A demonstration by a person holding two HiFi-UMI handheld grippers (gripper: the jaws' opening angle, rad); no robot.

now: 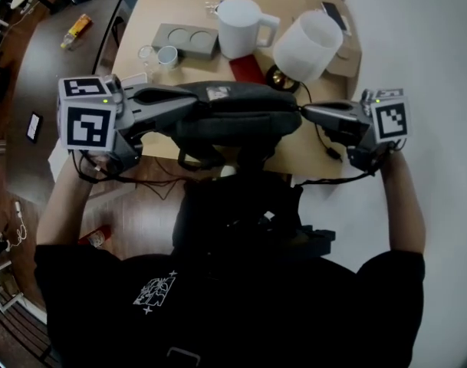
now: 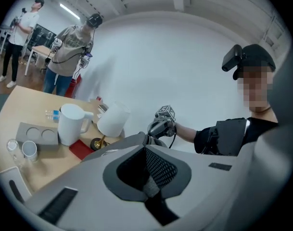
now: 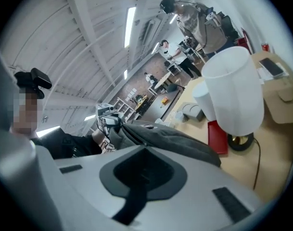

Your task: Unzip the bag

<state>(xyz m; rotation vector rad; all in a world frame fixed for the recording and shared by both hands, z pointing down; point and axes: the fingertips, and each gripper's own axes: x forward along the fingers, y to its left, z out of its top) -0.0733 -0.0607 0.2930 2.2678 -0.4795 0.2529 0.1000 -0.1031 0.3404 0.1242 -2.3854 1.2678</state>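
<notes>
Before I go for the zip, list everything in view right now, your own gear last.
bag: 1, dark grey, strung between both grippers at table's near edge
table: 1, light wood, ahead
jug: 1, white, mid-table
lamp: 1, white shade, brass base, right of jug
pad: 1, red, flat between jug and lamp
tray: 1, grey, left of jug
cup: 1, white, near side of tray
glass: 1, clear, left of cup
box: 1, cardboard, right of lamp
phone: 1, dark-framed, on box
side table: 1, dark, far left
bystanders: 2, pale tops, beyond table
left gripper: 1, grey, fingers shut on bag
right gripper: 1, grey, fingers shut on bag
shirt: 1, black, on the person
</notes>
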